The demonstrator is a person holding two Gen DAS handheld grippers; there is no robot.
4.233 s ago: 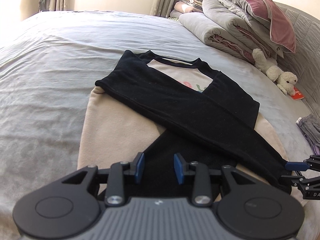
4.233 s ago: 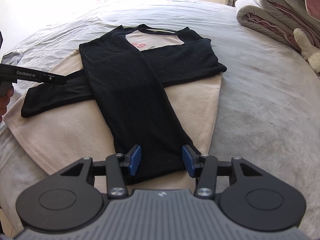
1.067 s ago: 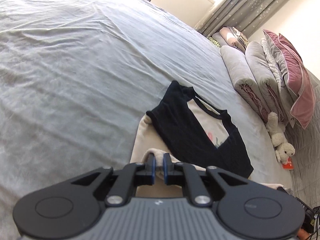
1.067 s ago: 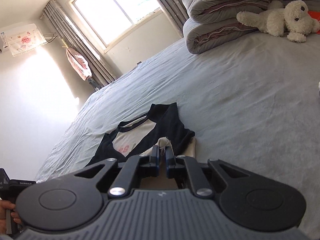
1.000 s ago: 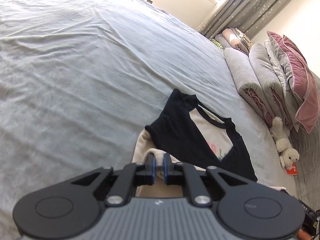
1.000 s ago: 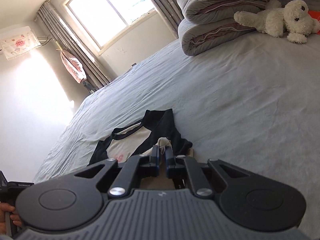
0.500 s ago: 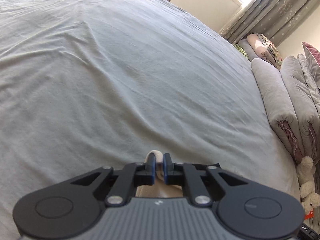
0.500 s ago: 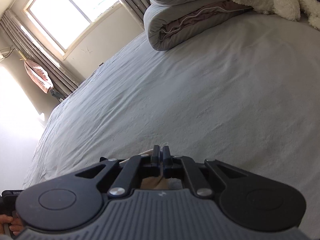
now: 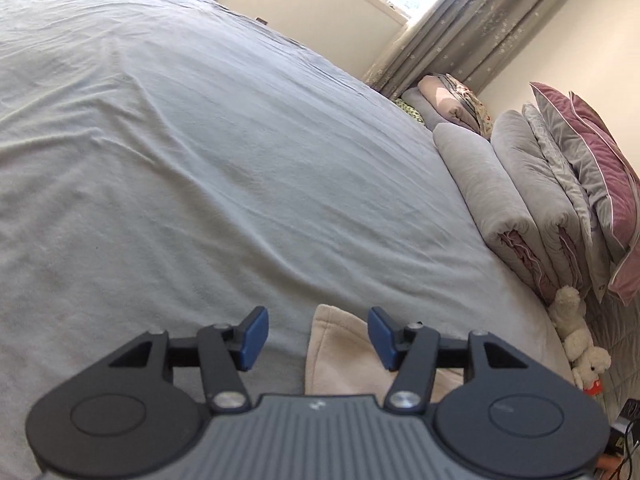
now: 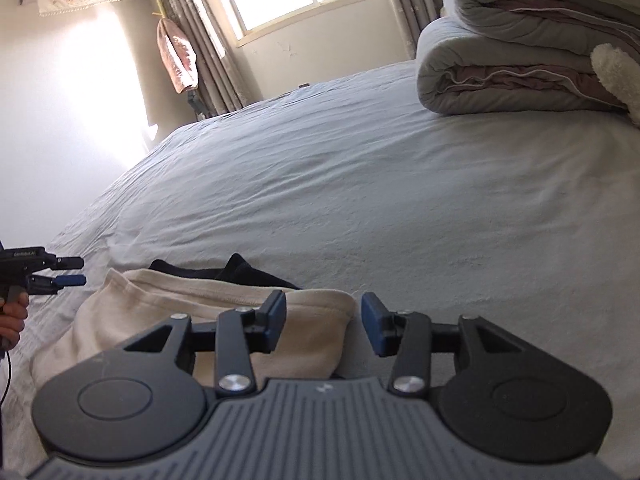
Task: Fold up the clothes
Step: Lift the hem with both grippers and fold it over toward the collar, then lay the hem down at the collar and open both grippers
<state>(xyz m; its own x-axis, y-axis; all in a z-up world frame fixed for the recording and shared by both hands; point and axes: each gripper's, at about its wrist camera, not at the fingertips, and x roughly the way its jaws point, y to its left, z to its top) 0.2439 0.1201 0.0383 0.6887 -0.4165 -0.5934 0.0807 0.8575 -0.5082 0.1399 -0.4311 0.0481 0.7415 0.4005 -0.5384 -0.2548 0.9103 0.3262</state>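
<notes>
The shirt [image 10: 208, 312], low in the frame, looks like soft, matt, fleecy cream cloth. The bedsheet [image 9: 200, 160] is smooth, lightly creased grey fabric. At right, the plush toy [image 9: 580, 344] looks fuzzy.

Left hand-held gripper [image 9: 318, 334] and right hand-held gripper [image 10: 324, 322], both angled downward, jaws opening.

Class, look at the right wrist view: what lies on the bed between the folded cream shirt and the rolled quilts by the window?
Only bare grey bedsheet separates the folded cream shirt from the rolled quilts; nothing else rests on that stretch in the right wrist view.
</notes>
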